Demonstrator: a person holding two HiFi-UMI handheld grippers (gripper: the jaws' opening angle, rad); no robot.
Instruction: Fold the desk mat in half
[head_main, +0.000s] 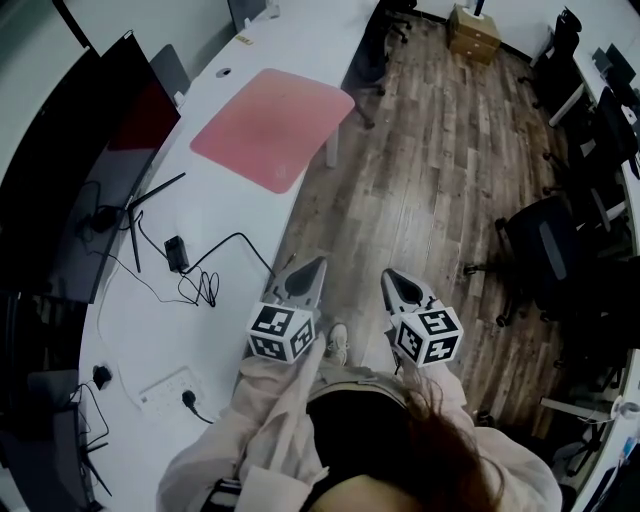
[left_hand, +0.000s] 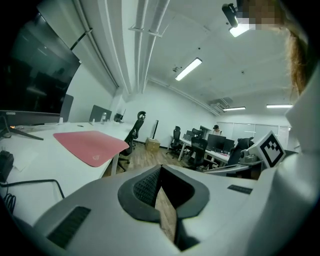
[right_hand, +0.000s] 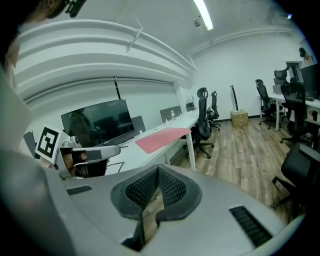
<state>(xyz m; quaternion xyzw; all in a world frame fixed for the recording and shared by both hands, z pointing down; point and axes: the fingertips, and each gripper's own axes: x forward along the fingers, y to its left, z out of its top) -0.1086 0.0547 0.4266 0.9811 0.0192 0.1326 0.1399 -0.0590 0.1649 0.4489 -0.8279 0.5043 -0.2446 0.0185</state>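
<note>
left hand-held gripper (head_main: 316, 264): jaws together, empty | right hand-held gripper (head_main: 389, 276): jaws together, empty | desk mat (head_main: 272, 128): flat, unfolded, far along table (head_main: 150, 330), well apart from both | handles: hidden behind marker cubes (head_main: 281, 333)

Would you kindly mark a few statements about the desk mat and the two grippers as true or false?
1. The pink desk mat lies flat and unfolded on the white desk. True.
2. The left gripper grips the mat's edge. False: it is shut on nothing, well short of the mat.
3. The right gripper is shut and empty. True.
4. A laptop sits on the mat. False: nothing lies on it.
</note>
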